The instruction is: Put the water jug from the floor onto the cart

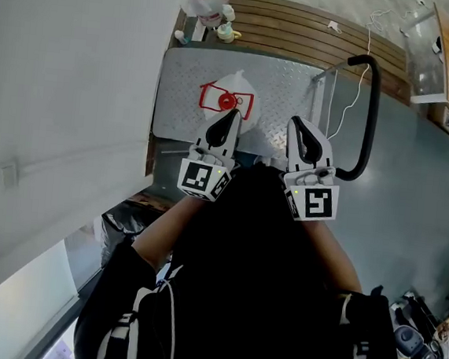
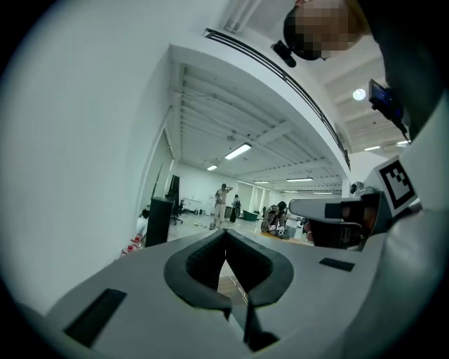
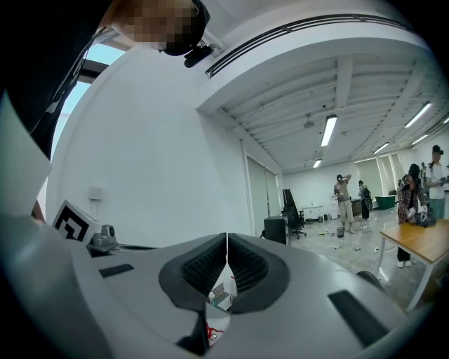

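1. The water jug (image 1: 231, 96), clear with a red handle and cap, stands on the cart (image 1: 183, 80), on the left half of its ribbed metal deck.
2. The left tool (image 1: 232, 114) is held above the jug's near side, jaws closed with nothing between them. Contact with the jug cannot be told.
3. The right tool (image 1: 297, 122) is beside it to the right, clear of the jug, jaws closed and empty too.
4. Bare deck lies all round the jug, most of it to the right.
5. The cart's black handle (image 1: 371, 110) rises at its right end.
6. A white wall (image 1: 68, 81) runs close along the cart's left edge.
7. Wooden boards (image 1: 302, 28) lie beyond the far edge, with more bottles (image 1: 209, 0) at their left end.
8. Open grey floor (image 1: 414, 177) spreads to the right of the handle.
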Action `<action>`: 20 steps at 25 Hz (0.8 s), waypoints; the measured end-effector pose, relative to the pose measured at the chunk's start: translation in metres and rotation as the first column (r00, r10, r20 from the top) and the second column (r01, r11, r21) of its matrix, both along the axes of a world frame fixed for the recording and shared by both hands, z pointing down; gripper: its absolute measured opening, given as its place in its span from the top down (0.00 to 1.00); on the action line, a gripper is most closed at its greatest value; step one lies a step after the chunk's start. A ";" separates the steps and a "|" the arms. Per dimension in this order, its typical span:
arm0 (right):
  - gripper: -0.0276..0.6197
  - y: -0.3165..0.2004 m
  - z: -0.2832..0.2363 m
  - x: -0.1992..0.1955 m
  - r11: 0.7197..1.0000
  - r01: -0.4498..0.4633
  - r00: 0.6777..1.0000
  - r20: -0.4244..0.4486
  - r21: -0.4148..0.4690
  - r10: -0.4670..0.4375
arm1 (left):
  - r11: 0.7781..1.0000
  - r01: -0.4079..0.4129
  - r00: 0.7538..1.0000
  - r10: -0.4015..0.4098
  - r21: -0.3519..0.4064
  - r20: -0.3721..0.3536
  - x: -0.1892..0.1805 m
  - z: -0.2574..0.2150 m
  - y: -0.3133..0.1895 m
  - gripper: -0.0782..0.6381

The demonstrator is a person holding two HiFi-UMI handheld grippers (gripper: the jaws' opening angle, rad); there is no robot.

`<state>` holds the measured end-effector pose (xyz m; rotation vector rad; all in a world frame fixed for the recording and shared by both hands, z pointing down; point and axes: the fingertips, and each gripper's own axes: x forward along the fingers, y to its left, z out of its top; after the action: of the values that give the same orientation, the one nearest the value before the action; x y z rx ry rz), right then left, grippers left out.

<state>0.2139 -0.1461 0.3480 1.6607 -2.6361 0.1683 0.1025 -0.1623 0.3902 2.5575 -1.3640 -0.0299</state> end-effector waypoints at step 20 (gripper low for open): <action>0.93 0.011 -0.002 -0.017 0.997 0.057 0.998 -0.027 0.042 -0.056 | 0.994 -0.007 0.997 -0.002 0.109 0.082 0.003 -0.017 0.020 0.87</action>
<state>0.1965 -0.1354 0.3457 1.5868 -2.6829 0.0897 0.1059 -0.1427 0.3730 2.6777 -1.4261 0.0006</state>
